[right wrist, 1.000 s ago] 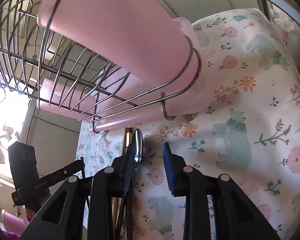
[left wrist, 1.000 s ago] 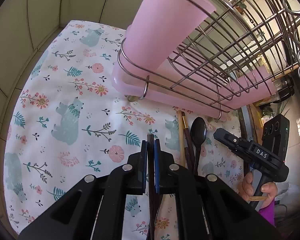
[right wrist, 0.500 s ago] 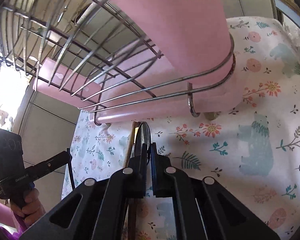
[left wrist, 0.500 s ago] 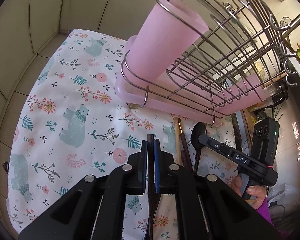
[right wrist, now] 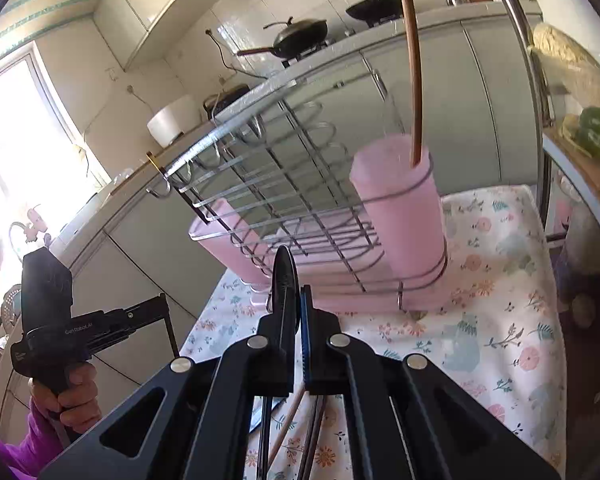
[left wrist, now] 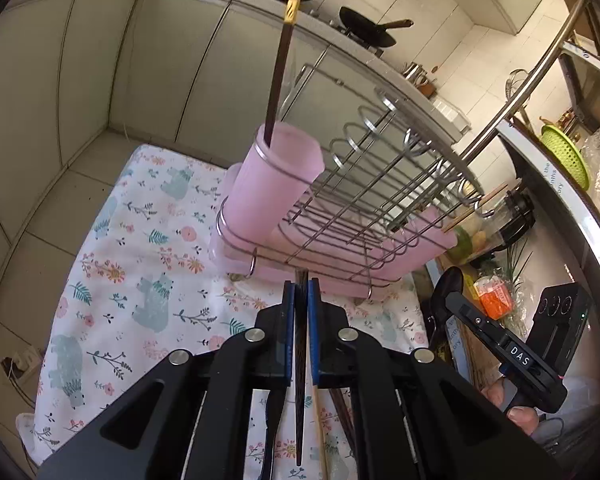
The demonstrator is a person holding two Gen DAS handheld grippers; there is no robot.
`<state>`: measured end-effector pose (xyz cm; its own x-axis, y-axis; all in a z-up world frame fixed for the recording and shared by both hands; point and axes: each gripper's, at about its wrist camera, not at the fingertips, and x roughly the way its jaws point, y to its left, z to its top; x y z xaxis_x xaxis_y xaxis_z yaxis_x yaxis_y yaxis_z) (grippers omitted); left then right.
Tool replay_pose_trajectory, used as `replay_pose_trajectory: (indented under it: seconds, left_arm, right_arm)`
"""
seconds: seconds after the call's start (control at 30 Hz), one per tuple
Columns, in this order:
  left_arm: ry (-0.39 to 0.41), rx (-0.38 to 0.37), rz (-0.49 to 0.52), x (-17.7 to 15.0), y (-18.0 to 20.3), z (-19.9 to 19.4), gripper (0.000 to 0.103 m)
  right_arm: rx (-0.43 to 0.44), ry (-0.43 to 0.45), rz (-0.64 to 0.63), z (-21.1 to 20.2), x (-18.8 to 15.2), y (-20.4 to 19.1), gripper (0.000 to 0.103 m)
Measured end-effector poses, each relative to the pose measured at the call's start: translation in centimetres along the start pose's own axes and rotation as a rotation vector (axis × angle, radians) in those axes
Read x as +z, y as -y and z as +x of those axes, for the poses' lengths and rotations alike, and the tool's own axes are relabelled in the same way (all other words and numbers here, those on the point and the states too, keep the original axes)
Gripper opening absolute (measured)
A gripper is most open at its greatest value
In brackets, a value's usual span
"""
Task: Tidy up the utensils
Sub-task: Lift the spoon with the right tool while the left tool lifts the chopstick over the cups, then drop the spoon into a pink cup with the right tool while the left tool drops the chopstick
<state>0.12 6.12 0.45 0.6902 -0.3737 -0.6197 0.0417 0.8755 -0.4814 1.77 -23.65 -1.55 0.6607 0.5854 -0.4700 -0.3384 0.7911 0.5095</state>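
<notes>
My left gripper is shut on a dark chopstick, held above the floral cloth. My right gripper is shut on a black spoon, bowl up; it also shows in the left wrist view. A pink utensil cup sits in the end of a wire dish rack, with one dark chopstick standing in it. The cup and its chopstick also show in the right wrist view. Loose chopsticks lie on the cloth below.
The rack stands on a pink drip tray. Grey cabinets rise behind the cloth, with pans on the counter above. A metal shelf post and a green basket stand to the right.
Both grippers have lifted well away from the cloth. The right gripper closed on the black spoon and raised it. The left gripper still holds its chopstick.
</notes>
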Motion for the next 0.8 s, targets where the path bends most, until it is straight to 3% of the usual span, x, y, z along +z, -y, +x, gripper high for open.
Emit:
replay_pose_trajectory:
  seconds: [0.27,0.47,0.8]
  left_arm:
    - [0.194,-0.017,0.094,2.9,3.3,-5.0,0.006]
    - [0.329,-0.027,0.114,6.6,4.8,-7.6,0.006]
    - [0.486,0.016,0.143,11.6,6.1,-8.2,0.006]
  right_arm:
    - [-0.070,0.279,-0.127,-7.7,5.0,-2.5,0.002]
    - [-0.144,0.488,-0.188,-11.3,8.8,-3.7,0.002]
    - [-0.309,0.699,-0.278,-10.6,12.3,-4.0,0.002]
